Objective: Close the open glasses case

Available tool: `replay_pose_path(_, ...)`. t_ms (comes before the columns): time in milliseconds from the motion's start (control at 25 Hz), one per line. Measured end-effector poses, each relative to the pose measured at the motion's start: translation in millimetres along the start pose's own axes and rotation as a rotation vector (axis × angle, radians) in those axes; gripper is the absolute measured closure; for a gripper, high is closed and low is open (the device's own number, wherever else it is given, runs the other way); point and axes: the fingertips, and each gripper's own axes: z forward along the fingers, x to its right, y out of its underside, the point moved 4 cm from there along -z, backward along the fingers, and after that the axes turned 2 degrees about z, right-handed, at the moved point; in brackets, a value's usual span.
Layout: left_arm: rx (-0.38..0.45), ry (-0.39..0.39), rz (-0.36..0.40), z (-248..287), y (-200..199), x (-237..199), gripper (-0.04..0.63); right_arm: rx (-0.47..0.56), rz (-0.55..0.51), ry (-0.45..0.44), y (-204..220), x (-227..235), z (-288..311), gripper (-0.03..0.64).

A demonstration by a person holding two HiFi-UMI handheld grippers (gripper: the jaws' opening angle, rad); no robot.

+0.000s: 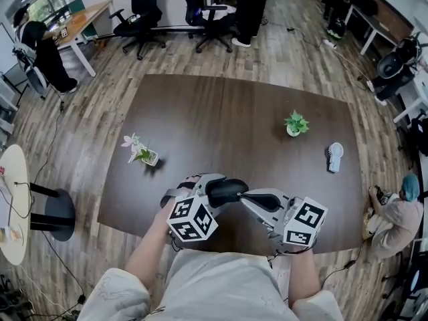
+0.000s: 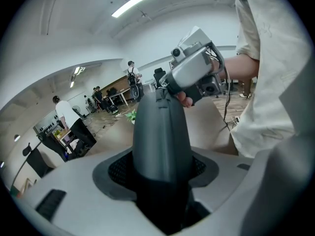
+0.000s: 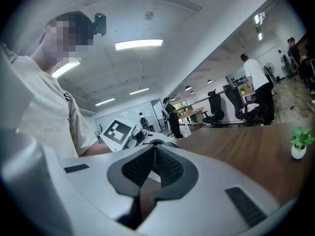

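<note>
Seen from the head view, a person in a pale shirt stands at the near edge of a dark brown wooden bench [image 1: 221, 126] with a tool in each hand. The left hand-held gripper [image 1: 215, 191] clasps a dark grey, smooth, rounded hard-shell glasses case [image 1: 231, 190] by one end, over the near edge of the bench and close to the person's body. In the left gripper view its jaws are parted around the case [image 2: 160, 132], and the dark textured pads [image 2: 115, 170] press on both sides. The right hand-held gripper [image 1: 249, 197] points sideways at the case's far end with its tips apparently touching the shell. In the right gripper view this hand-held gripper [image 3: 153, 156] has its jaws clenched together with nothing between them. No raised lid shows in any view, and the shell looks like one closed body. The closing step therefore seems at or near its end, though no view shows whether the clasp has caught. The next move probably calls for the left grip to hold steady. The closed right tips would push firmly on the lid until it seats, taking care that the smooth shell does not slip out. A small green potted plant [image 1: 295, 124] and a small pot of white flowers [image 1: 140, 151] stand well apart, farther back on the bench.
</note>
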Motion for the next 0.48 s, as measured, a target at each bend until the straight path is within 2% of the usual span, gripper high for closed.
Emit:
replay_pose_path(280,0.076,-0.058,-0.109,-1.6,0.5,-8.6,0.333,0.108,0.018,-0.002,-13.5,3.5,-9.9,0.554)
replay_pose_path(480,0.203,-0.139,-0.227,-8.5,-5.3,-18.6,0.333,0.175,-0.007,0.124,-23.3,16.9,-24.0,0.556)
